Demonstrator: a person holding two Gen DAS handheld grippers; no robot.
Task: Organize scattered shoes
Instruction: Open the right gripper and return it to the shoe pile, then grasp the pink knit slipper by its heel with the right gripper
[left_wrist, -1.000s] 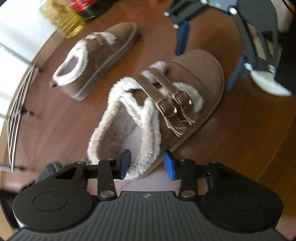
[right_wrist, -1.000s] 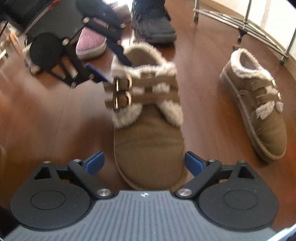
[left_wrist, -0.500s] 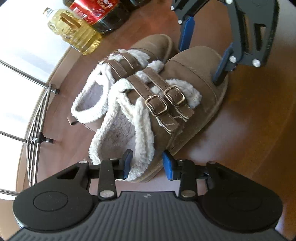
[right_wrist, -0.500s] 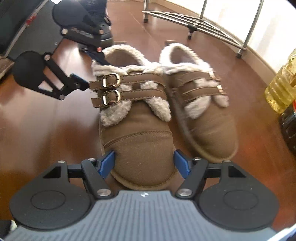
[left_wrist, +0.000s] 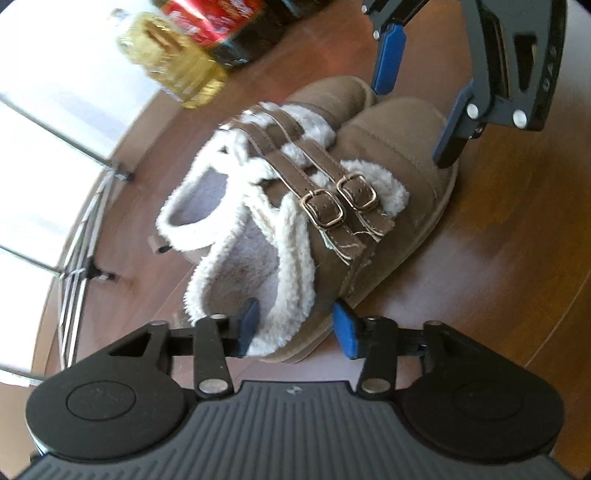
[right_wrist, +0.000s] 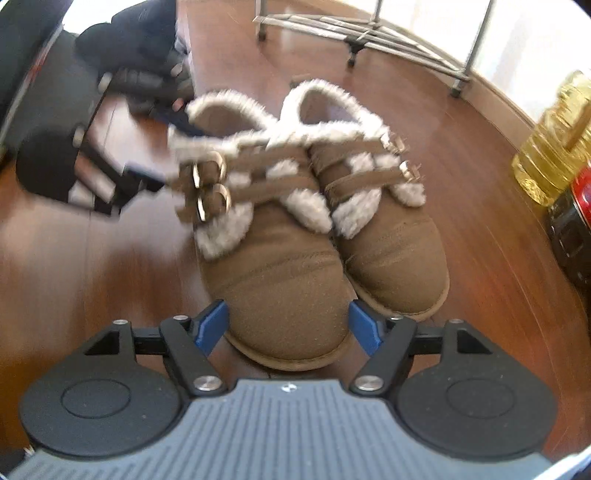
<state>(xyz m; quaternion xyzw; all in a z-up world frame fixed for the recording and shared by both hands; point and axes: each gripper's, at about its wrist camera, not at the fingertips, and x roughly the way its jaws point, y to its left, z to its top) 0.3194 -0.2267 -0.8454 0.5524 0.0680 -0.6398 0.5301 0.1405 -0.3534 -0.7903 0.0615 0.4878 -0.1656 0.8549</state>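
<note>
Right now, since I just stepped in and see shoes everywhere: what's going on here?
A person is pairing two brown fleece-lined buckle shoes on the wood floor. The left hand-held gripper straddles the heel of the nearer shoe; the right hand-held gripper straddles its toe, jaws open around it. The second shoe sits right alongside, near a cooking oil bottle.

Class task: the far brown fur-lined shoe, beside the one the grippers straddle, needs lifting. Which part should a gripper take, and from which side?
Grip the far shoe at its open heel collar, approaching from behind the heel; the thin upright fur rim suits a pinch, and that end looks unobstructed.
</note>
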